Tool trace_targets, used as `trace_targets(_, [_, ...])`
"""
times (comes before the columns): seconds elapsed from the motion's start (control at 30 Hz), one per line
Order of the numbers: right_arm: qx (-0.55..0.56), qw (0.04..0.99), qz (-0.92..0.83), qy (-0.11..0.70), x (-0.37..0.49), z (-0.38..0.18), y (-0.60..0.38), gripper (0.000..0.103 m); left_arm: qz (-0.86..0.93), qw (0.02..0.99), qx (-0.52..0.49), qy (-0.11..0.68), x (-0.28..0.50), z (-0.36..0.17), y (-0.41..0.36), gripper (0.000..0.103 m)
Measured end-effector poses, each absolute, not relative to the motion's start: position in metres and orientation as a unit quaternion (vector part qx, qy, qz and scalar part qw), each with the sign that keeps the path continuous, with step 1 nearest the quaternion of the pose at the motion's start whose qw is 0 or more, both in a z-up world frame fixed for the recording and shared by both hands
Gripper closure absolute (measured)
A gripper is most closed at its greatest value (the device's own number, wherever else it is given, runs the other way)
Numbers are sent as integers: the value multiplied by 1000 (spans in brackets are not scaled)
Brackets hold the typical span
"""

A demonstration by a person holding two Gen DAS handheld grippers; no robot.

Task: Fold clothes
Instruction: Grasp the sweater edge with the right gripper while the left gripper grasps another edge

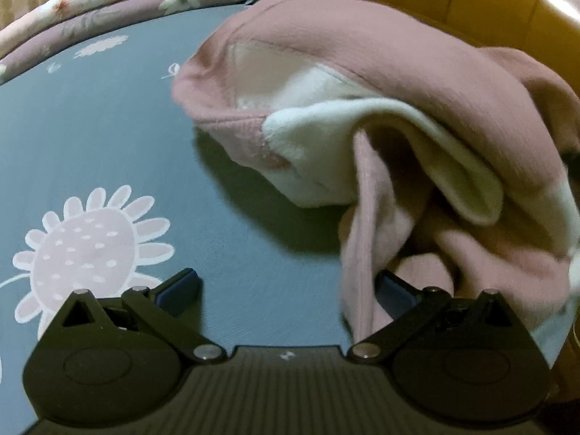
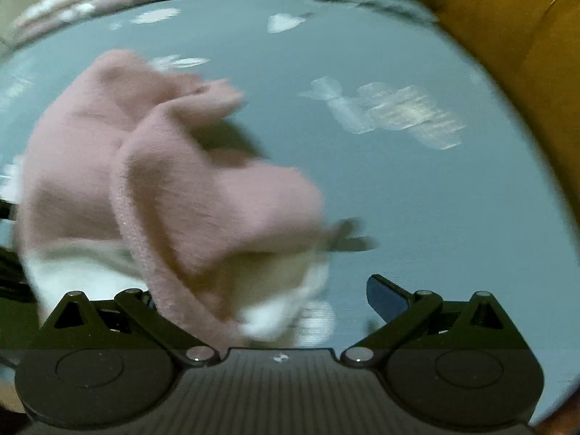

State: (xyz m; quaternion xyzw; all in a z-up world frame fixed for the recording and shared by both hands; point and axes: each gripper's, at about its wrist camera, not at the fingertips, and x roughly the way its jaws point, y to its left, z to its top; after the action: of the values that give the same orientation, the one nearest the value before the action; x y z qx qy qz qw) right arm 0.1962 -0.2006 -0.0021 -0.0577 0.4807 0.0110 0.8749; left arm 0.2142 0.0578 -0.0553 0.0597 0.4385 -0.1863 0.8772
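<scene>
My left fingers (image 1: 288, 291) wide apart, pink garment (image 1: 398, 72) draped over the right-hand finger, nothing pinched. My right fingers (image 2: 268, 295) also wide, same garment bunched over the left-hand one and ahead of it, blurry. It sits crumpled on the blue flowered bedsheet (image 1: 108, 127). Probably best: find a hem or cuff edge, pinch single layer each side, spread flat before folding.

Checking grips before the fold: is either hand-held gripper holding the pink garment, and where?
Neither. Both the left hand-held gripper and the right are open; the pink garment merely drapes against their fingers.
</scene>
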Motion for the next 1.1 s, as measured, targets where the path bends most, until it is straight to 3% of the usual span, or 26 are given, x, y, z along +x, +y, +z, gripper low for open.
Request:
trace_targets(0.3, [-110, 902, 33, 415, 189, 52, -176, 9, -187, 865, 6, 465, 222, -36, 91, 1])
trace_targets(0.4, [-141, 899, 63, 409, 203, 58, -158, 23, -185, 871, -6, 456, 221, -24, 100, 1])
trace_targets(0.5, [-163, 888, 76, 424, 221, 52, -150, 49, -181, 878, -14, 442, 219, -14, 102, 2])
trace_targets(0.7, [-168, 873, 106, 446, 244, 35, -150, 52, -192, 880, -73, 429, 221, -1, 105, 3])
trace_targets(0.8, [-174, 869, 121, 447, 241, 31, -153, 82, -187, 878, -102, 429, 222, 5, 112, 3])
trace_targets(1.1, [-151, 873, 165, 434, 242, 31, -189, 85, -162, 875, -196, 413, 232, 24, 122, 2])
